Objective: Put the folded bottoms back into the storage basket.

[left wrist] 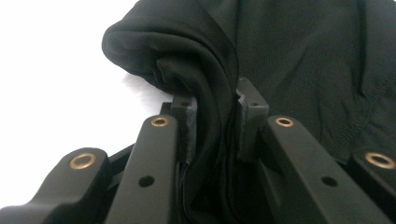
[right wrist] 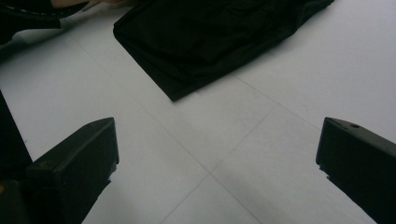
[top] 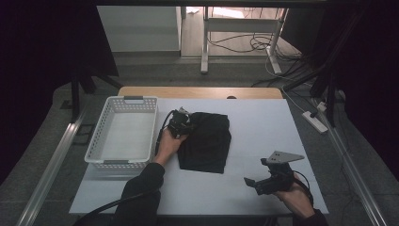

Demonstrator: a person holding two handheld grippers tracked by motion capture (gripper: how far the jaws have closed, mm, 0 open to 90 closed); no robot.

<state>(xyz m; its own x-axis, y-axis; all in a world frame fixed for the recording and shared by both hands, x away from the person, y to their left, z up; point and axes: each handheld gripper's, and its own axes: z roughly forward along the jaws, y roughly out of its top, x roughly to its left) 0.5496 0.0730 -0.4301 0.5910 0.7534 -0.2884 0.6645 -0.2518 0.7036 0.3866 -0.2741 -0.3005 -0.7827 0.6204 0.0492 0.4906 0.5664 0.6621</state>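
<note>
A folded black cloth [top: 207,141] lies in the middle of the white table [top: 263,127]. My left gripper [top: 179,123] is at the cloth's far left corner and is shut on a bunched fold of it. In the left gripper view that black cloth [left wrist: 205,84] is pinched between the two pads [left wrist: 187,126], with a rounded fold rising above them. My right gripper [top: 256,182] rests near the table's front right, open, its jaws wide apart and nothing between them. The right gripper view has the cloth's near corner [right wrist: 196,51] ahead of my right gripper [right wrist: 217,154].
A white plastic basket [top: 123,134] with a latticed wall stands to the left of the cloth, nothing inside it. The table's wooden far edge [top: 200,92] shows behind. Cables and a desk frame lie on the floor beyond. A power strip [top: 316,120] lies right of the table.
</note>
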